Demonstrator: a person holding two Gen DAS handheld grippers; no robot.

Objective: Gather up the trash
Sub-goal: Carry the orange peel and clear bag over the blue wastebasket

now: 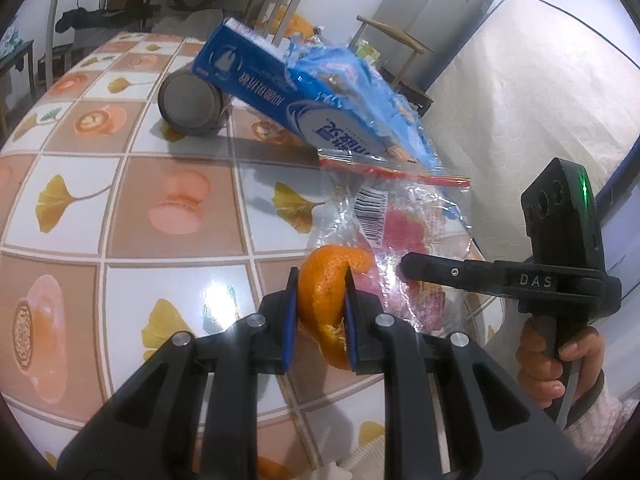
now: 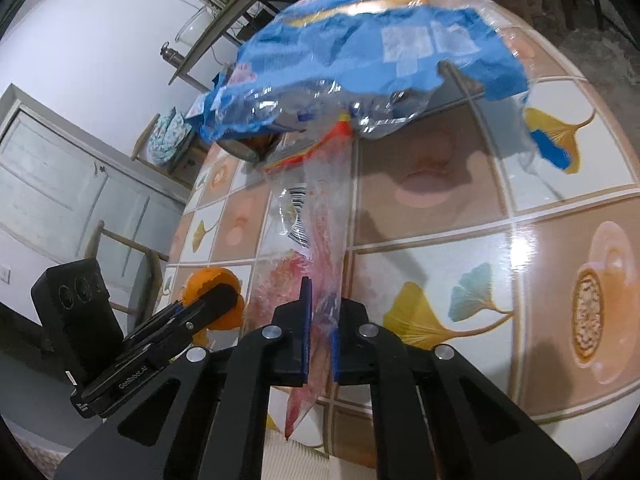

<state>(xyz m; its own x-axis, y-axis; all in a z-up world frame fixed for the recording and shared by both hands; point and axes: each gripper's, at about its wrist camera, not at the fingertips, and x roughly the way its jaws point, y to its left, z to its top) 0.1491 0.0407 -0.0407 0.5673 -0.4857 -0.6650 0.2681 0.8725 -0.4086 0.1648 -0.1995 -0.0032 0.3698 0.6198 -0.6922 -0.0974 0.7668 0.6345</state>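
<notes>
my left tool (image 1: 321, 316) is closed on the orange peel (image 1: 326, 296), which is pinched between its blue pads above the desk (image 1: 120, 208). my right tool (image 2: 320, 340) grips the clear wrapper (image 2: 320, 240) with the red print; it stretches forward from the tool to the blue plastic bag (image 2: 360, 36), perhaps joined to it. ahead of the left tool, a blue box (image 1: 256, 80) leans on a brown roll (image 1: 190, 104).

Open tablecloth (image 1: 120, 200) leftward; ahead, blue box (image 1: 276, 92) on brown roll (image 1: 188, 104), beside blue wrapper (image 2: 360, 40).
</notes>
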